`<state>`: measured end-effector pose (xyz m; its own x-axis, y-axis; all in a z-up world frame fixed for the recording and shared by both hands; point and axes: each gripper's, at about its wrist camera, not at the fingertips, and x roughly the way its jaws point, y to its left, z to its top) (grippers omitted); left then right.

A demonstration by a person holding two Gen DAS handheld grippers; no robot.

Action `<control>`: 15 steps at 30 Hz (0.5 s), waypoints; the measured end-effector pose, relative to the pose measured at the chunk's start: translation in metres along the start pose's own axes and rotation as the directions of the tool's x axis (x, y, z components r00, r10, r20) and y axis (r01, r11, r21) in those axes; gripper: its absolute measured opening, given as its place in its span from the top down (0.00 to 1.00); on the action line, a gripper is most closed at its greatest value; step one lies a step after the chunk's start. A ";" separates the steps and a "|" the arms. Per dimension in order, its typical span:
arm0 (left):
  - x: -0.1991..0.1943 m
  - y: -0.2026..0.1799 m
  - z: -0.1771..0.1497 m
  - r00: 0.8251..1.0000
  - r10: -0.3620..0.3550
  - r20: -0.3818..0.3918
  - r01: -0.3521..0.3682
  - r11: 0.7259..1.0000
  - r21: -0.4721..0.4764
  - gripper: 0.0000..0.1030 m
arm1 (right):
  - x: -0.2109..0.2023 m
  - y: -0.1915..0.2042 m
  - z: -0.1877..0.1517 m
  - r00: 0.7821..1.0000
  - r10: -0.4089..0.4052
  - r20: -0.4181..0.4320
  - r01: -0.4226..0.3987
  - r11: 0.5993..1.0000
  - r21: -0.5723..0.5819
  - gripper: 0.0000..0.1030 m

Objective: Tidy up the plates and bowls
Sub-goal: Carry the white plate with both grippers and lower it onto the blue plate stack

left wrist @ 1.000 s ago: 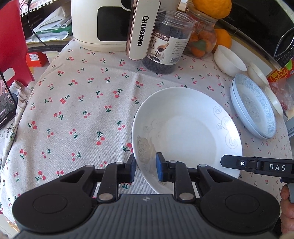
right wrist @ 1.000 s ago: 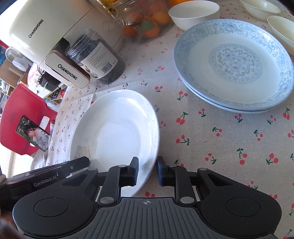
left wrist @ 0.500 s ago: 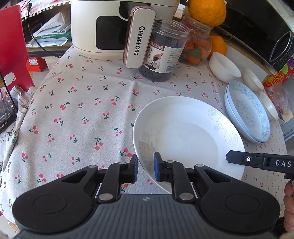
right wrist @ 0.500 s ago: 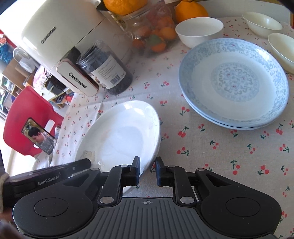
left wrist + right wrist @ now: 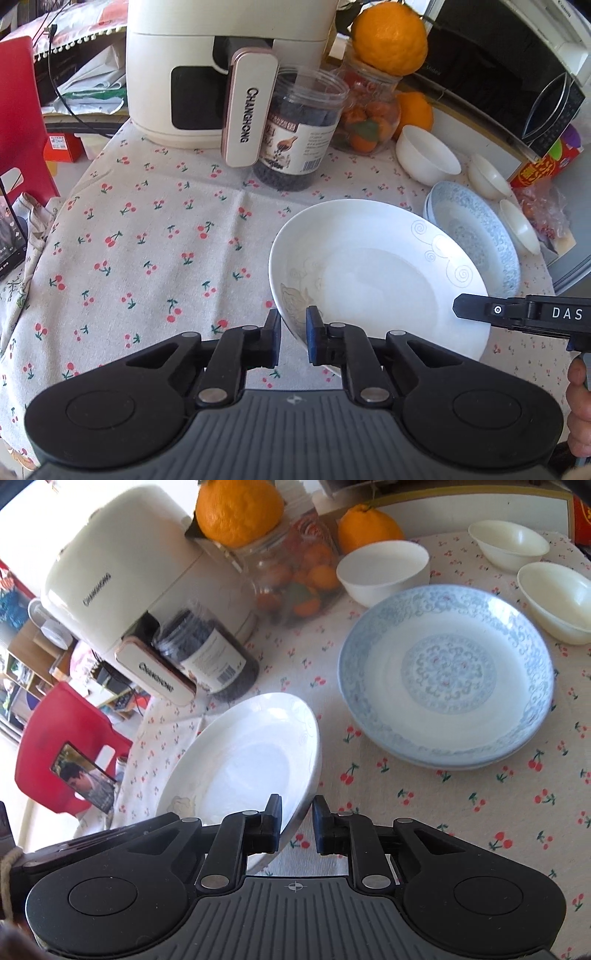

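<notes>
Left gripper (image 5: 293, 341), jaws just closing, and right gripper (image 5: 297, 825) both clamp the round white ceramic plate's (image 5: 373, 273) rim, tilted above cherry-print tablecloth (image 5: 147, 240).

bare tablecloth (image 5: 147, 236) left, blue plates (image 5: 447, 672) right

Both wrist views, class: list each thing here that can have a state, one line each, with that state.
White plate: empty, gripped at two rim points, tilted.
Left gripper: jaws just closing, shut on the plate rim.
Right gripper: shut on the plate rim.
Blue-patterned plates: stacked, empty, on the tablecloth.
White bowl: upright, empty.
Two cream bowls: upright, empty, apart.
Dark-filled jar: upright.
</notes>
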<state>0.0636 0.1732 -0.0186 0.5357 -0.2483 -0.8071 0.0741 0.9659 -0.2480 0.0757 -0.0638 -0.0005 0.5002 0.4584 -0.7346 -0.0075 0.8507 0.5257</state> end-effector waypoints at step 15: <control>-0.002 -0.034 0.014 0.996 -0.060 0.061 0.060 0.998 0.004 0.88 | -0.029 -0.030 0.018 0.998 0.010 0.062 -0.012 0.999 0.039 0.83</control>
<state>0.0716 0.1414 -0.0015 0.5804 -0.3012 -0.7566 0.1092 0.9495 -0.2943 0.0765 -0.1076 0.0129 0.5527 0.4500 -0.7015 0.0200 0.8343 0.5510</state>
